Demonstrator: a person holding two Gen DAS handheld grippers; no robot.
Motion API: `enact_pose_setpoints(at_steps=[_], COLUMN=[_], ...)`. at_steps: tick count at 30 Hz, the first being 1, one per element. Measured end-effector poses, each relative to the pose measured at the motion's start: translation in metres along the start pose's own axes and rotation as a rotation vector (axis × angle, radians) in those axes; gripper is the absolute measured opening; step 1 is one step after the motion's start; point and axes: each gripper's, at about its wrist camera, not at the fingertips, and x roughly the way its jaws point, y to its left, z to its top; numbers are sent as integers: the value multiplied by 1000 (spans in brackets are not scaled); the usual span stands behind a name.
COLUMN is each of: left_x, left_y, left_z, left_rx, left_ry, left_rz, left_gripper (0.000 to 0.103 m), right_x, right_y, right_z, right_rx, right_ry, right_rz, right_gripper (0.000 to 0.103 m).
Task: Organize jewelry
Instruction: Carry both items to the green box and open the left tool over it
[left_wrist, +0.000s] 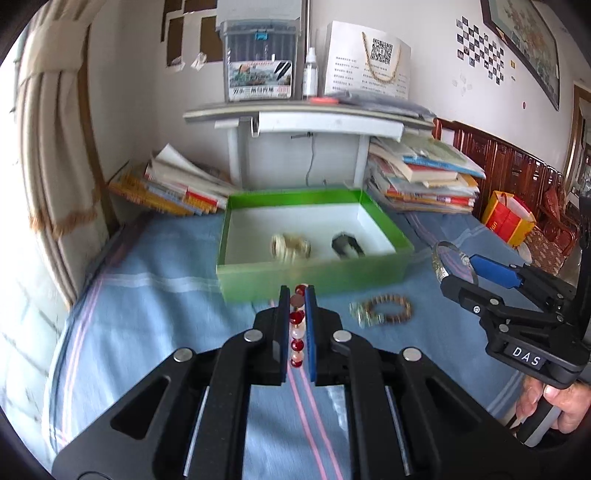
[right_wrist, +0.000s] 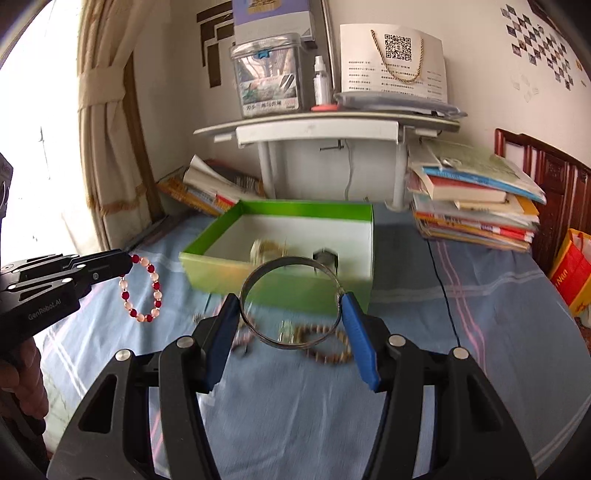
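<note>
My left gripper (left_wrist: 297, 295) is shut on a red and pink bead bracelet (left_wrist: 297, 332), held above the blue cloth in front of the green box (left_wrist: 314, 275). The bracelet hangs from it in the right wrist view (right_wrist: 142, 291). My right gripper (right_wrist: 290, 306) is shut on a silver bangle (right_wrist: 255, 273), held right of the box; it also shows in the left wrist view (left_wrist: 448, 266). The box (right_wrist: 277, 288) holds a gold bracelet (left_wrist: 290, 246) and a black item (left_wrist: 347, 245). A brown bead bracelet (left_wrist: 384, 308) lies on the cloth.
Book stacks lie at the back left (left_wrist: 173, 184) and back right (left_wrist: 424, 177). A small white table (left_wrist: 306, 122) with a plastic case and a bottle stands behind the box. A curtain (left_wrist: 51, 147) hangs at the left. A red and yellow bag (left_wrist: 508, 218) is at the right.
</note>
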Motion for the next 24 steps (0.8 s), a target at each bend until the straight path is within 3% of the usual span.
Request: enact_pose_setpoints(at_steps=[5,9,17,19,20,21,22,24], left_x=[45,100,194,206,206,202,195,172], left_y=[7,17,33,37,39,42,43,46], left_z=[55,85,95,94,93,94,94,96], left_rx=[19,3,-8,-4,-7,-11,-14,-20], left_ry=[2,45,126,130,118,95,75,35], left_rz=[14,10,79,107,126,136,135,130], left_gripper=[8,8,10,24,44,53,55,71], right_x=[40,95,179,187,185,179,167,139], right_y=[-11,-22,-37,-40,-42,-43,-42,-40], right_z=[44,71,81,82,83,84,86,90], right_rx=[22,37,62,62,72,83,86,81], right_ry=[-4,47,105,115,117,109,86,35], right_rz=[4,-10,-27,-26,-28,-17,0,7], right_gripper=[56,56,57,57,57,57,57,60])
